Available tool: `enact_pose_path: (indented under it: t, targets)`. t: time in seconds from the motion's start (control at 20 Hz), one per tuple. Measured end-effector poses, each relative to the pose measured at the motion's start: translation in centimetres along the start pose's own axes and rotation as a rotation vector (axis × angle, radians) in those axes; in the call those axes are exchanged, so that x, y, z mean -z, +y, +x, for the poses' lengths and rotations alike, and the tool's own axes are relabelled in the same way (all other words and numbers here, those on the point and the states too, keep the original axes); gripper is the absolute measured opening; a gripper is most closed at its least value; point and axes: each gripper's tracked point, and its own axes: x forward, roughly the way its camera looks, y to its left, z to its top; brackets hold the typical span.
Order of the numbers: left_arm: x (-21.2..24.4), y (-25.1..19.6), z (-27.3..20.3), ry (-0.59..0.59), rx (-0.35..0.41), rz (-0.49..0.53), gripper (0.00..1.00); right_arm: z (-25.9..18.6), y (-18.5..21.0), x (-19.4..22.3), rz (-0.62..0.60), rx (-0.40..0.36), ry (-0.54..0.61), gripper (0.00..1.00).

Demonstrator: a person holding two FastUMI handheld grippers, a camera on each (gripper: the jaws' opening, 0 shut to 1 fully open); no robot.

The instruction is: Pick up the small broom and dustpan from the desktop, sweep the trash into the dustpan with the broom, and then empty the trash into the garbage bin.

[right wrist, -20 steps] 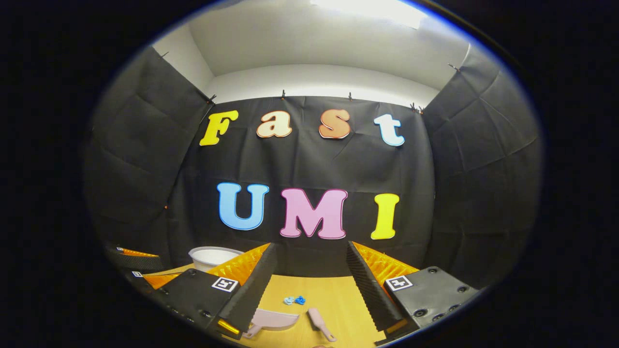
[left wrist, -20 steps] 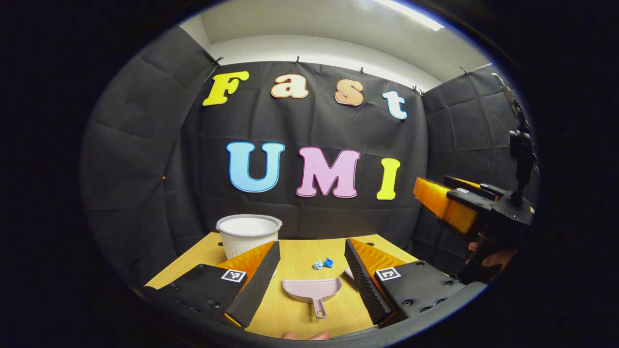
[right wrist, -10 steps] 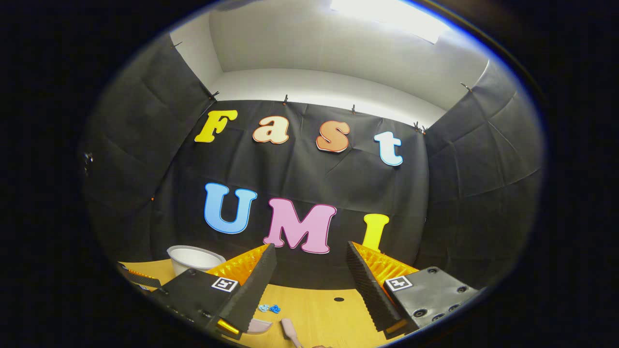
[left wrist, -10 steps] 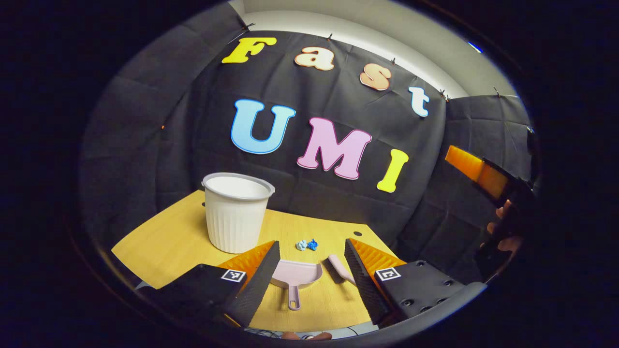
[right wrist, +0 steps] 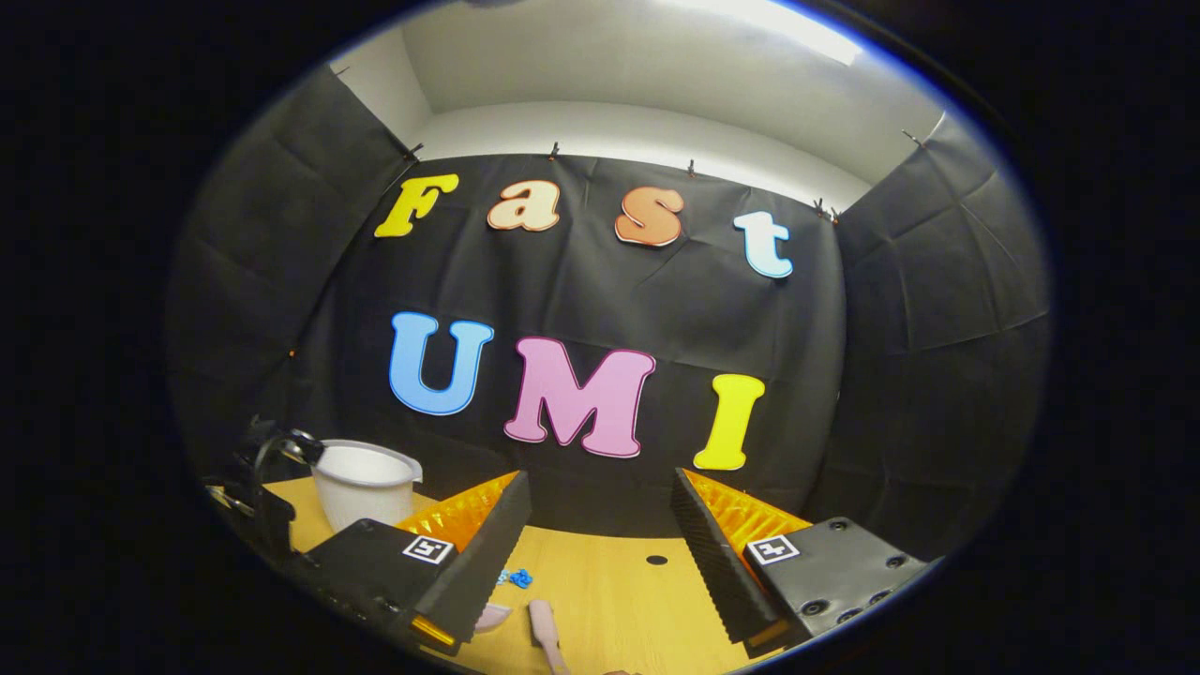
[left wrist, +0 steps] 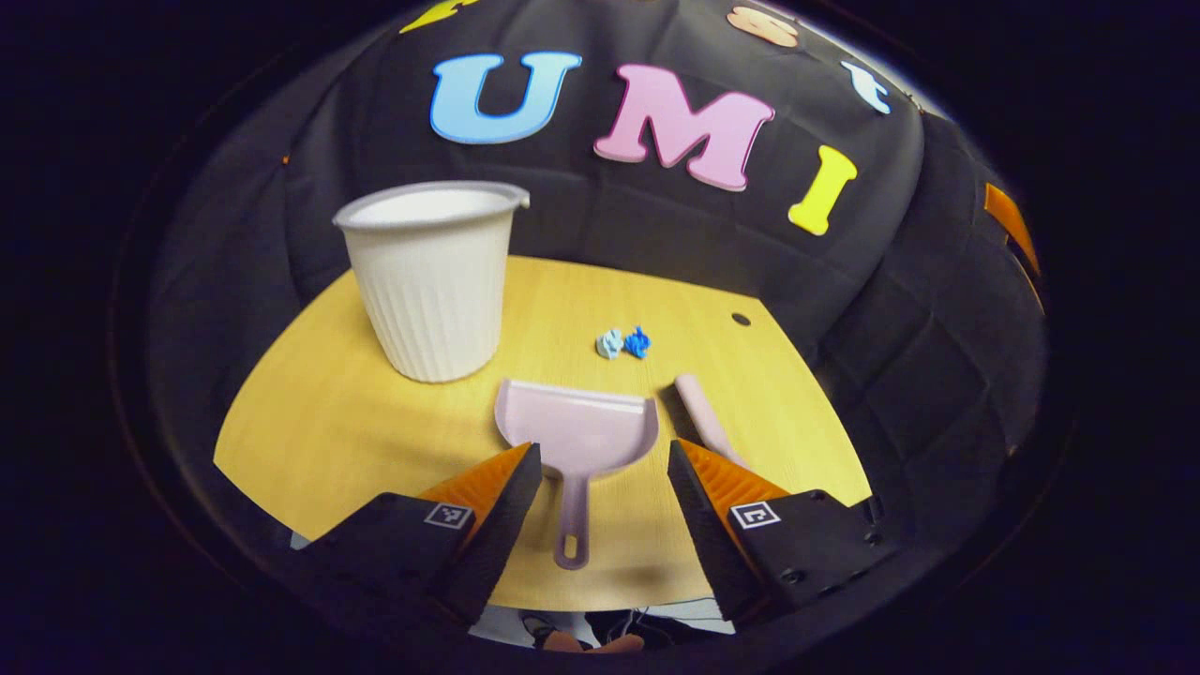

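Black cloth walls are enclosing a booth around a yellow wooden desktop [left wrist: 356,422].

Left gripper view: the left gripper [left wrist: 600,487] is hovering at the bottom centre with its orange-and-black jaws spread wide, pinching nothing. A pale pink plastic dustpan [left wrist: 574,433] is lying flat on the desktop at the centre of the frame. Its long axis is running straight down the frame, the handle pointing into the gap between the jaws and the open mouth facing away toward the top. A small pink broom [left wrist: 705,427] is lying just right of the dustpan, partly hidden behind the right-hand finger. Two crumpled blue paper scraps [left wrist: 623,343] are sitting just above the dustpan's mouth. A ribbed white plastic garbage bin [left wrist: 428,274] is standing upright at upper left.

Right gripper view: the right gripper [right wrist: 600,544] is pointing mostly at the wall, jaws spread and empty. The broom is peeking in at the bottom edge, between the jaws.

Judging by this, the left gripper is nearer the dustpan. Small square coded tags are sitting on the gripper bodies, carrying no readable words.
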Motion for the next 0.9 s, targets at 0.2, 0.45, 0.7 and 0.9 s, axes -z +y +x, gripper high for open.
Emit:
enact_pose_path:
  t: [0.2, 0.45, 0.7, 0.9]
  targets:
    - [3.1, 1.2, 5.5, 0.224, -0.081, 0.004, 0.83, 0.0, 0.0, 4.6, 0.077, -0.054, 0.109, 0.97]
    - [5.4, 2.4, 10.3, 0.453, -0.132, 0.014, 0.83, 2.6, -4.4, 11.4, 0.101, -0.011, 0.262, 0.97]
    - [5.5, 3.5, 12.1, 0.59, -0.212, 0.037, 0.83, 3.8, -6.8, 16.9, 0.199, 0.011, 0.409, 0.97]
    - [5.5, 3.0, 12.9, 0.679, -0.223, 0.02, 0.82, 3.7, -6.6, 18.6, 0.223, -0.019, 0.465, 0.98]
